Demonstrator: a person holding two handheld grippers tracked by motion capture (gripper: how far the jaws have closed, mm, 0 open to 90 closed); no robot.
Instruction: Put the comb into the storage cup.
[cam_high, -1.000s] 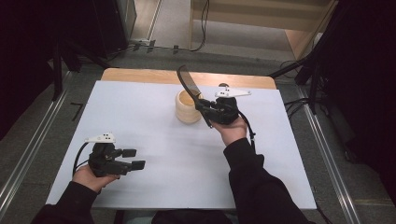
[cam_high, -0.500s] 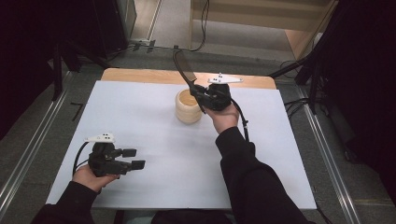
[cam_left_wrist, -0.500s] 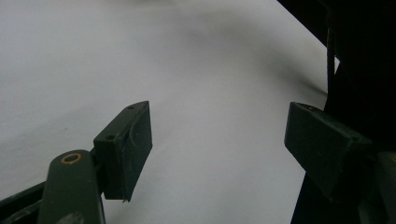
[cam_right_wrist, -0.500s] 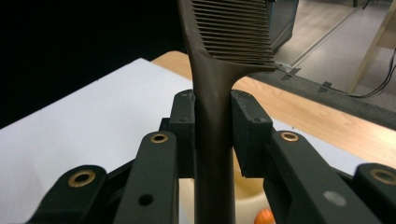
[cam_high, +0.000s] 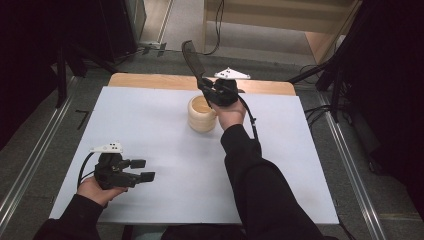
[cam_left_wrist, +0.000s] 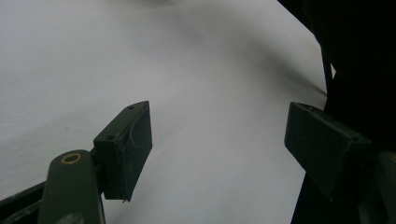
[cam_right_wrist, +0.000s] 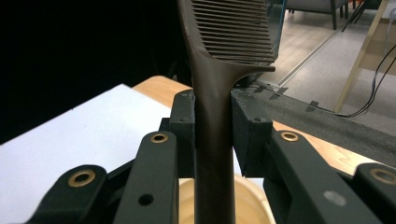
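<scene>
My right gripper (cam_high: 206, 89) is shut on the handle of a dark brown comb (cam_high: 192, 59), which sticks up and away over the table's far edge. In the right gripper view both pads clamp the comb (cam_right_wrist: 212, 107) at its handle, teeth at the top. A pale wooden cup (cam_high: 201, 114) stands on the white sheet just below that gripper, and the cup's rim (cam_right_wrist: 247, 198) shows under the jaws. My left gripper (cam_high: 140, 170) rests low at the near left, open, with nothing between its fingers (cam_left_wrist: 128, 144).
A white sheet (cam_high: 150, 130) covers the table, with a strip of bare wood (cam_high: 150, 80) along the far edge. Metal rails run down both sides. Cables and a wooden frame lie on the floor beyond the table.
The right gripper has carried the comb left and toward the far edge, from beside the cup to above and behind it. The left gripper has stayed put.
</scene>
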